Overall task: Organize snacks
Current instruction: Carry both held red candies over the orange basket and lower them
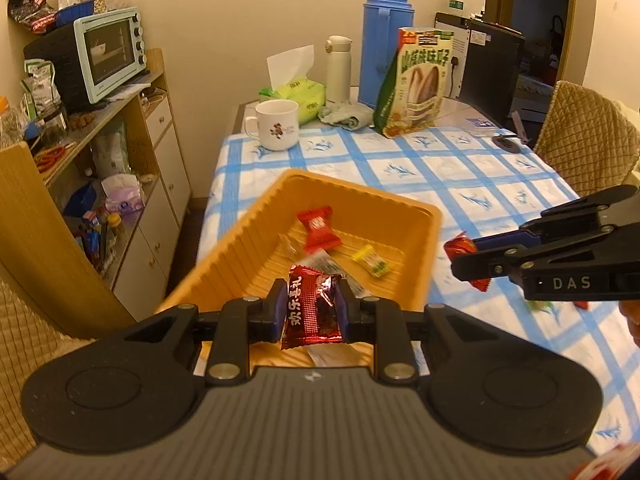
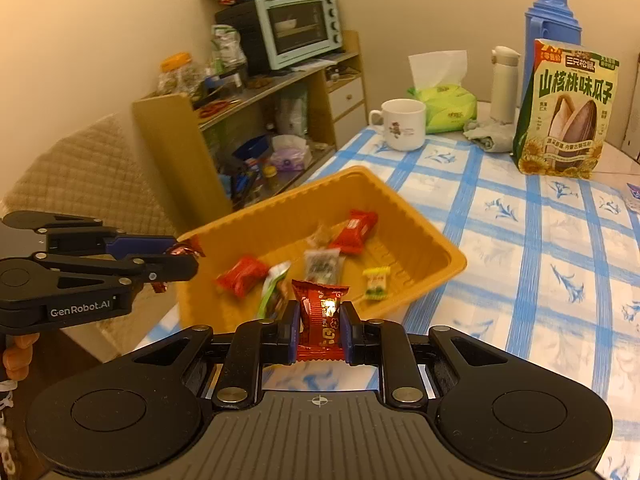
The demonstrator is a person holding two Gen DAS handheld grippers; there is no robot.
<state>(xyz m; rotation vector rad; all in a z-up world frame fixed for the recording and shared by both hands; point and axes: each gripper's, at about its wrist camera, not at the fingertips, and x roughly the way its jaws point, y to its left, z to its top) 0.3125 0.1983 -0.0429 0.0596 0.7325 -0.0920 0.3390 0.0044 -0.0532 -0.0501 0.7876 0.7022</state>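
Note:
An orange ribbed tray [image 1: 236, 240] [image 2: 448, 248] sits on the blue-checked tablecloth and holds several wrapped snacks, among them a red candy [image 1: 318, 232] [image 2: 354, 230] and a yellow-green one [image 1: 372, 261] [image 2: 375, 282]. My left gripper [image 1: 311, 309] is shut on a dark red candy packet [image 1: 312, 312], held over the near end of the tray. My right gripper [image 2: 320, 326] is shut on a bright red candy packet [image 2: 322, 320] just in front of the tray's near rim. Each gripper shows in the other view, the left [image 2: 182, 254] at the tray's left corner, the right [image 1: 466, 258] beside its right wall.
At the table's far end stand a white mug [image 1: 276, 124] [image 2: 402, 124], a green tissue pack [image 1: 296, 96], a cream flask [image 1: 338, 70], a blue thermos [image 1: 386, 44] and a sunflower-seed bag [image 1: 416, 84] [image 2: 566, 114]. A crowded wooden shelf with a mint oven [image 1: 110, 54] lines the left wall. Quilted chairs flank the table.

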